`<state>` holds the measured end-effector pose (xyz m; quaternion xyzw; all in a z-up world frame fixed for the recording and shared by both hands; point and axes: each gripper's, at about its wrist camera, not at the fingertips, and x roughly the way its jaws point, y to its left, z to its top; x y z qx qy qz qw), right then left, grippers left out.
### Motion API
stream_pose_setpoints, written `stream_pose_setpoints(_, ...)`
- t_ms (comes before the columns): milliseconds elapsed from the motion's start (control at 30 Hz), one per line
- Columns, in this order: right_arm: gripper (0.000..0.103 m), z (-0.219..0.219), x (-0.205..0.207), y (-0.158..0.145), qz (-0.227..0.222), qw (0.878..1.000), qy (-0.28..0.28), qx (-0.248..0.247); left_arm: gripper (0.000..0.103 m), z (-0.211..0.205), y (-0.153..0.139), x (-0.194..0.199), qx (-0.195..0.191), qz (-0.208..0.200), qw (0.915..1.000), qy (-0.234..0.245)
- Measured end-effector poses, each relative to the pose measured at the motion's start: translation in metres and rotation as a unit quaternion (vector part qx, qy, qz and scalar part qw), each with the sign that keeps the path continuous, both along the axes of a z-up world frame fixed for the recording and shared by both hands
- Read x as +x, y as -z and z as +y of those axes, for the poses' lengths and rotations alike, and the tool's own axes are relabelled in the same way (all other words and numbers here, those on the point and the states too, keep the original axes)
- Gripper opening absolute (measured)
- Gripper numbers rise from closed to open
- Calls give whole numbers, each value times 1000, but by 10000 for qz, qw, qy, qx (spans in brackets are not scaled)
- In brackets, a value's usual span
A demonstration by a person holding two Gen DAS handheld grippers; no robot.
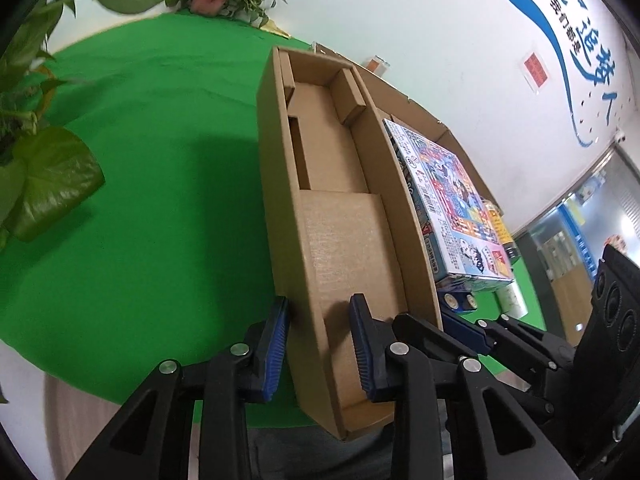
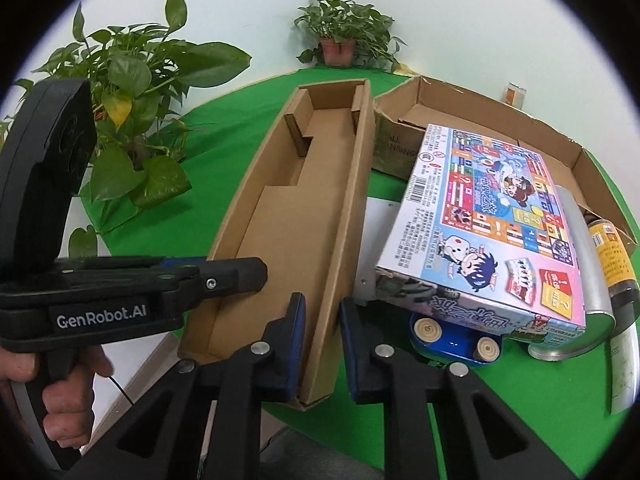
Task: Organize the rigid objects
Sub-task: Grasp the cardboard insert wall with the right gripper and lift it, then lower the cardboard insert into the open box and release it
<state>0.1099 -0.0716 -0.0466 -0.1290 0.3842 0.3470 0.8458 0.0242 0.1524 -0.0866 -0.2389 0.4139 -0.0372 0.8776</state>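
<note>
A long empty cardboard box [image 1: 340,208] [image 2: 288,208] lies on the green table. My left gripper [image 1: 320,350] straddles its near left wall, fingers open with a gap beside the wall. My right gripper [image 2: 322,344] straddles the near right wall, also with gaps. A colourful board game box [image 2: 488,220] [image 1: 448,204] rests tilted on other items to the right of the cardboard box. The left gripper's body [image 2: 120,300] shows in the right wrist view.
Under and beside the game box lie a blue toy with wheels [image 2: 452,338], a silver tin [image 2: 580,320] and a bottle [image 2: 612,264]. A larger open carton [image 2: 460,120] stands behind. Potted plants [image 2: 132,120] [image 2: 340,36] stand at left and back.
</note>
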Motion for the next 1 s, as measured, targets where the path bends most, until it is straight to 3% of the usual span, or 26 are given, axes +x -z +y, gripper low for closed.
stream_pose_setpoints(200, 14, -6, 2, -5, 83, 9996, -68, 267, 16, -12, -22, -8, 507, -222, 9984, -150)
stream_pose_setpoints(533, 13, -16, 15, -59, -446, 9944, 116, 955, 15, -26, -107, 2, 1115, -883, 9897, -168)
stream_pose_setpoints(833, 12, -24, 82, -123, -841, 9844, 477, 1470, 15, -55, -204, 96, 1581, -1427, 9770, 123)
stream_pose_setpoints(1000, 13, -34, 141, -141, -596, 9833, 699, 1568, 15, -69, -239, 167, 1709, -1453, 9739, 342)
